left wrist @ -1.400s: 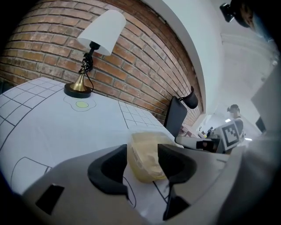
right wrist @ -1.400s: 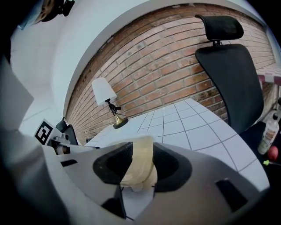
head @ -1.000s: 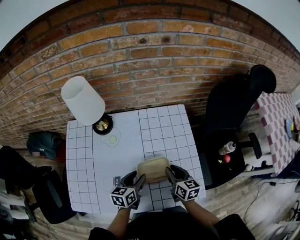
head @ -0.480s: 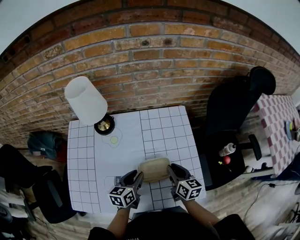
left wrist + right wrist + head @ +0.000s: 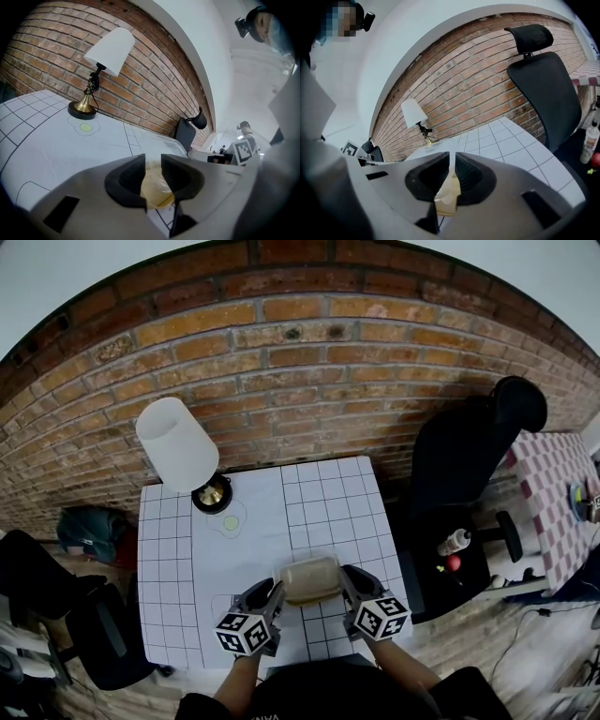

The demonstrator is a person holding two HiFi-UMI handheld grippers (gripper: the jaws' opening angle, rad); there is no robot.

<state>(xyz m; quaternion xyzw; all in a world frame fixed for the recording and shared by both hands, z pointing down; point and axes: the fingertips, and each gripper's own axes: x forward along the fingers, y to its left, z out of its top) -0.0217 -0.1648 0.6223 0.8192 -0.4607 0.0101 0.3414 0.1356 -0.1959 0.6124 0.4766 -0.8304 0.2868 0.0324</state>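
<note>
1 tan pouch (image 5: 309,579); left claw (image 5: 152,178) pinching 1 end, right claw (image 5: 452,176) pinching other; 1 lamp (image 5: 178,446) behind.

From the near edge, where the left gripper (image 5: 274,594) and the right gripper (image 5: 345,582) each pinch an end of a tan translucent plastic pouch (image 5: 309,579), the white gridded tabletop (image 5: 328,493) runs open ahead and to the right. The red brick wall (image 5: 309,362) closes off the far side. A brass-footed lamp with a white shade (image 5: 178,446) blocks the far left corner, its shade leaning out over it. A black high-backed office chair (image 5: 464,446) crowds the table's right edge. A dark seat (image 5: 94,634) stands beside the near left corner.
</note>
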